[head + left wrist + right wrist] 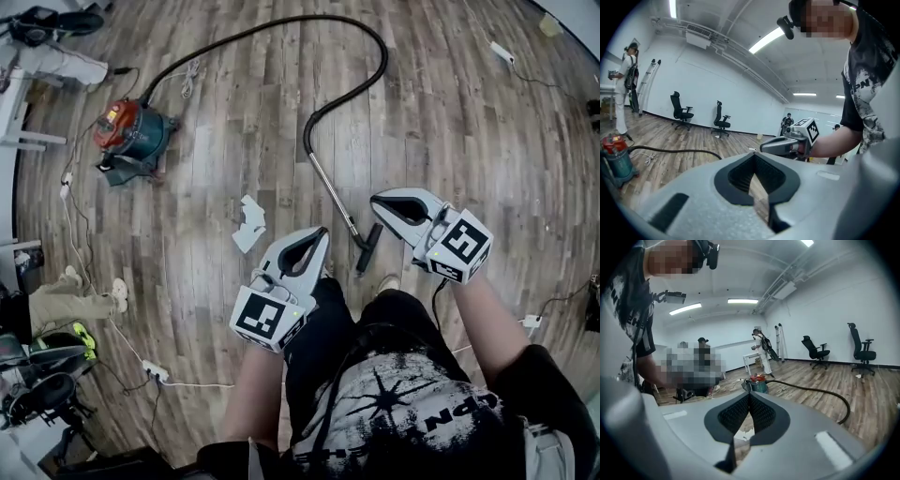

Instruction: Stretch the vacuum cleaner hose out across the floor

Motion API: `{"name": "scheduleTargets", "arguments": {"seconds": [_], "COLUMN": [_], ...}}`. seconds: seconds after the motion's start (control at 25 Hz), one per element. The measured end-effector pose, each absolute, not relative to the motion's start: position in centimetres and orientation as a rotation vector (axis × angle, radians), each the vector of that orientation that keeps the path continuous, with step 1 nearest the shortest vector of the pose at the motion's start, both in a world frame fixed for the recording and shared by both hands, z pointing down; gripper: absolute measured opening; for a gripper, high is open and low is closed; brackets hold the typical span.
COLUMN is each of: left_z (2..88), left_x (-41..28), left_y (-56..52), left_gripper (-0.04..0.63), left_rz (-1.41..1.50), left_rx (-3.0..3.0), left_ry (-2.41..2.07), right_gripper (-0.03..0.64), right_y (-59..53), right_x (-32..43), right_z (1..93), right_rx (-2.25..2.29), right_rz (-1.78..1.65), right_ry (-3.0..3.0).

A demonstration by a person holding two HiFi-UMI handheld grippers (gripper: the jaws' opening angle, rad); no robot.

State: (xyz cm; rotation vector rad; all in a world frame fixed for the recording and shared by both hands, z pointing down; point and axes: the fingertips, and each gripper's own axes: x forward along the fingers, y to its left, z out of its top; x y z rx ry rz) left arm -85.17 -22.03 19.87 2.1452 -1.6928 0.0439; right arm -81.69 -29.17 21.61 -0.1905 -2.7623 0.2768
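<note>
Wood floor (469,122): hose (384,58) looped right of vacuum (131,131), stretching not begun; left gripper (322,232), right gripper (377,200) closed, empty.

The widest open floor (450,141) lies in the right half of the head view, between the looping black hose (384,61) and the right edge, crossed only by a thin cable with a white plug (502,52) at the upper right. Down the centre, the metal wand (333,195) and its floor nozzle (367,248) block the way, with a crumpled white paper (249,225) just left of them. The left side is crowded: the vacuum canister (131,133) at upper left, a white cord (67,187) trailing down to a power strip (155,373), a person's shoe (119,293) at mid-left, and dark equipment (42,375) in the lower left corner.
</note>
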Motion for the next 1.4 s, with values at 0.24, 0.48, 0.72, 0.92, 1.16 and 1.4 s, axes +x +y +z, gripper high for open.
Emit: {"name": "scheduleTargets", "arguments": {"seconds": [0.24, 0.48, 0.72, 0.92, 1.16, 1.4], "left_z": [27.1, 36.4, 46.4, 54.3, 61.2, 66.2], "left_x": [-84.5, -84.6, -83.8, -84.5, -84.2, -81.9], "left_y": [-21.3, -22.7, -25.7, -27.2, -26.6, -23.0], "left_gripper": [0.002, 0.002, 0.002, 0.002, 0.002, 0.002], "left_rz": [0.011, 0.003, 0.061, 0.07, 0.079, 0.14], "left_rx": [2.049, 2.056, 2.126, 2.121, 2.035, 1.927], "left_ry": [-1.727, -1.752, -1.747, -1.782, -1.821, -1.76], "right_gripper": [0.015, 0.046, 0.166, 0.21, 0.213, 0.211], "right_y": [-28.8, -28.3, -28.6, -28.9, -30.0, -29.4], "right_x": [-82.6, -82.8, -81.9, -81.7, -81.4, -80.9], "right_z": [34.6, 51.1, 70.1, 86.3, 101.8, 110.3], "right_rx": [-0.256, -0.289, -0.281, -0.251, -0.107, -0.015], "right_rz": [0.291, 0.263, 0.231, 0.213, 0.283, 0.369], "right_ry": [-2.611, -2.456, -2.242, -2.057, -1.909, -1.819]}}
